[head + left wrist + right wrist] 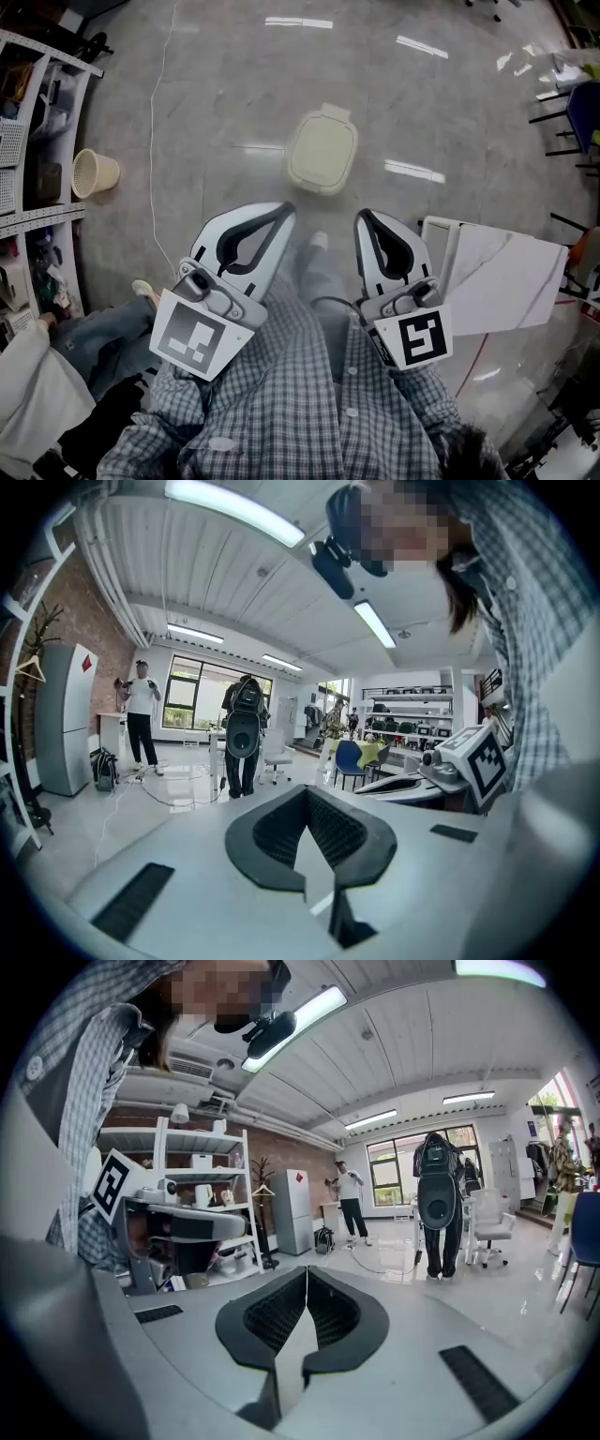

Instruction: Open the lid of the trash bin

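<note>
A cream trash bin with its lid down stands on the grey floor ahead of me in the head view. Both grippers are held close to my body, well short of the bin. My left gripper is shut with nothing in it, its tips pointing toward the bin's near side. My right gripper is shut and empty too, just right of the left one. In the gripper views both grippers point level across the room, left gripper and right gripper, and the bin is out of sight there.
A beige basket sits by the shelving at the left. A white cable runs along the floor. A white board stands to the right. Another person sits at lower left. People stand across the room.
</note>
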A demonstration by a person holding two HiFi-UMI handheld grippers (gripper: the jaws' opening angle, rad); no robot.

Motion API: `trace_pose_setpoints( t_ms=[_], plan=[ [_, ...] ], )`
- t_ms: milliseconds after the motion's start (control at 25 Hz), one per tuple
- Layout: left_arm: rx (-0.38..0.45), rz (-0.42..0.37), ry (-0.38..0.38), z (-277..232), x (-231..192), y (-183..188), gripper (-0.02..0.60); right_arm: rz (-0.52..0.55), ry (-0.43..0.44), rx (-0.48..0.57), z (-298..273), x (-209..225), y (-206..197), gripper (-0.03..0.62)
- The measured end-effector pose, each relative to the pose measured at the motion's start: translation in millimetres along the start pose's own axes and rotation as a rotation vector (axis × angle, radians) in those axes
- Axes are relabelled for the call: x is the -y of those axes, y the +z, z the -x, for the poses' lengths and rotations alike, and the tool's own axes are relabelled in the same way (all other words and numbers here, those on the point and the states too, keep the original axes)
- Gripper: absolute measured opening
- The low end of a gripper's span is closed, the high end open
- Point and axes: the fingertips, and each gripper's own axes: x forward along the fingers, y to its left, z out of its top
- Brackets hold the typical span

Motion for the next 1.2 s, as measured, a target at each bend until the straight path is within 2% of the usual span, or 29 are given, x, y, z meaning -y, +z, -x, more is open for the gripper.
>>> trace_pose_setpoints(
  t_ms=[200,400,560,760,880,1200],
  plan=[
    [-0.049,-0.020,-0.067,-13,-11,-25,0.005,0.013,-0.036,-0.056,-17,9,-24,0.018],
    [-0.075,-0.069,-0.063,-21,-26,-48,0.005,0.007,-0.054,-0.100,-30,13,-52,0.019],
    [-0.079,-0.055,-0.079,-30,-37,-67,0.005,-0.007,-0.062,-0.136,-44,12,-74,0.018],
    [-0.066,-0.054,-0.112,-43,-42,-88,0.005,0.050,-0.053,-0.174,-57,13,-100,0.019],
    [-0.067,-0.044,-0.109,-47,-48,-101,0.005,0.046,-0.055,-0.188,-64,16,-115,0.018],
    [-0.109,-0.002,-0.132,-58,-50,-148,0.005,0.037,-0.025,-0.246,-81,13,-170,0.018]
  ],
)
